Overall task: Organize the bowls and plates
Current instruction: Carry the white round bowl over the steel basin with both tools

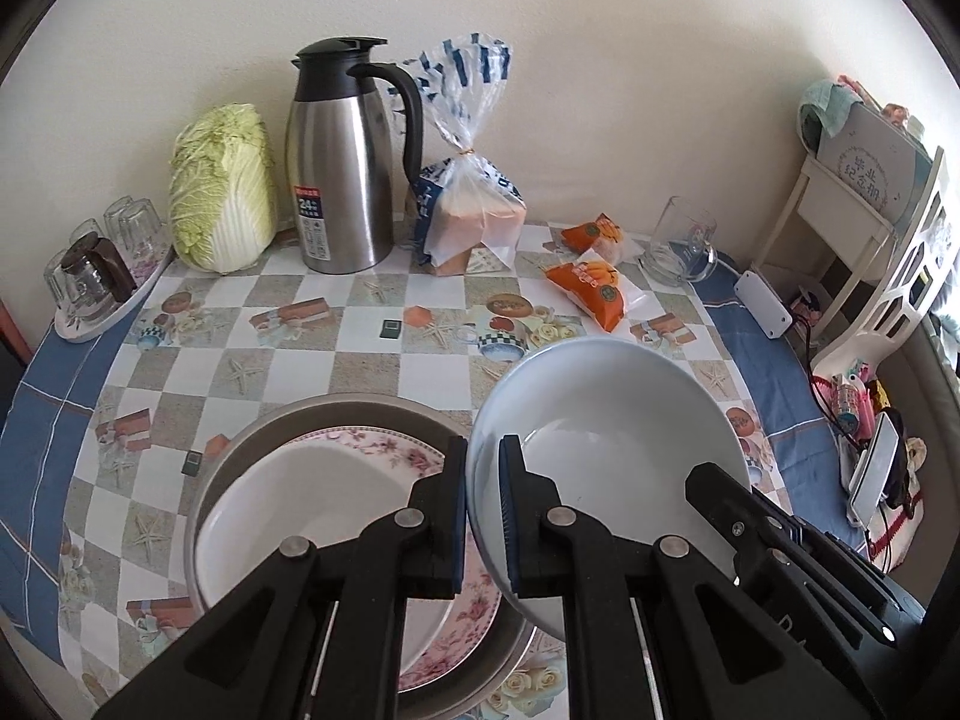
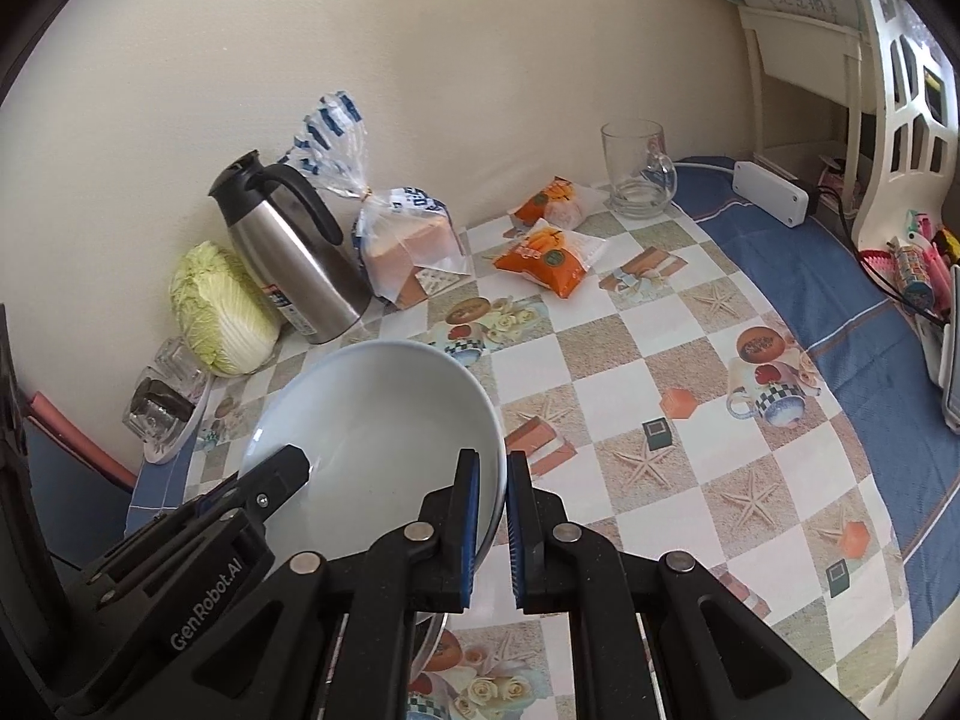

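While both clamped its thin rim, the left hand-held gripper (image 1: 483,504) at nine o'clock and the right hand-held gripper (image 2: 492,516) at three o'clock held the pale blue china bowl (image 1: 606,414) above the desk (image 1: 360,324). It looked smooth, hard, slippery and easy to break, so two-sided rim holds suited it.

Both tools angle downward, left tool (image 1: 483,504) and right tool (image 2: 493,516) each clamped tight.
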`<act>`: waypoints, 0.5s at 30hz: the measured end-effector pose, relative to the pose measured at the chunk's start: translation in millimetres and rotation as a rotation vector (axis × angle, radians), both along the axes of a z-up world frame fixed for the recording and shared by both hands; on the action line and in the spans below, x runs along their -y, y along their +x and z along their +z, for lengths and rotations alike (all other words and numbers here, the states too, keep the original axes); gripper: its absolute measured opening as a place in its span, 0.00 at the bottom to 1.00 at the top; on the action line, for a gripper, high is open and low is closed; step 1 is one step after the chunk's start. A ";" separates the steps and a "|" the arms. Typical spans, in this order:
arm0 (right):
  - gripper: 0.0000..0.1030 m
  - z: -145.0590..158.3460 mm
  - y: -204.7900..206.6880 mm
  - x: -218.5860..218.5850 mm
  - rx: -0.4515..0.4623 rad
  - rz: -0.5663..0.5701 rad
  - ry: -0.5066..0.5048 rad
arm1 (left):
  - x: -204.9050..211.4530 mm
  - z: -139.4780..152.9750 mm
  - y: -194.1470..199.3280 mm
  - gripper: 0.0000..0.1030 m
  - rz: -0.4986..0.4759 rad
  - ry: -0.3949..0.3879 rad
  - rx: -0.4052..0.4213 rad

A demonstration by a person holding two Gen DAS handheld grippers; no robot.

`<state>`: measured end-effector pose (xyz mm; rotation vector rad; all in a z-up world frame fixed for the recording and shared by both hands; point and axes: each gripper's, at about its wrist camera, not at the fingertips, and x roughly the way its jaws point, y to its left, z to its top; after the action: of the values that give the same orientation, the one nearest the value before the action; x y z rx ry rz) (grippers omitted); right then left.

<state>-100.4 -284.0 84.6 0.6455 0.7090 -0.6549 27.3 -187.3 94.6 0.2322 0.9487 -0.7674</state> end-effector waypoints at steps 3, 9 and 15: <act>0.09 8.8 8.5 -14.5 0.014 0.032 -0.018 | -17.6 5.9 5.6 0.10 0.032 -0.013 0.006; 0.10 19.6 28.1 -44.5 0.028 0.103 -0.040 | -55.6 15.7 17.9 0.10 0.104 -0.031 0.021; 0.10 22.0 50.0 -74.9 0.037 0.178 -0.044 | -92.4 17.6 30.7 0.10 0.174 -0.033 0.021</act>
<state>-50.4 -209.1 106.5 0.5452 0.7070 -0.4921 58.0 -94.9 112.2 0.1267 0.9228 -0.6188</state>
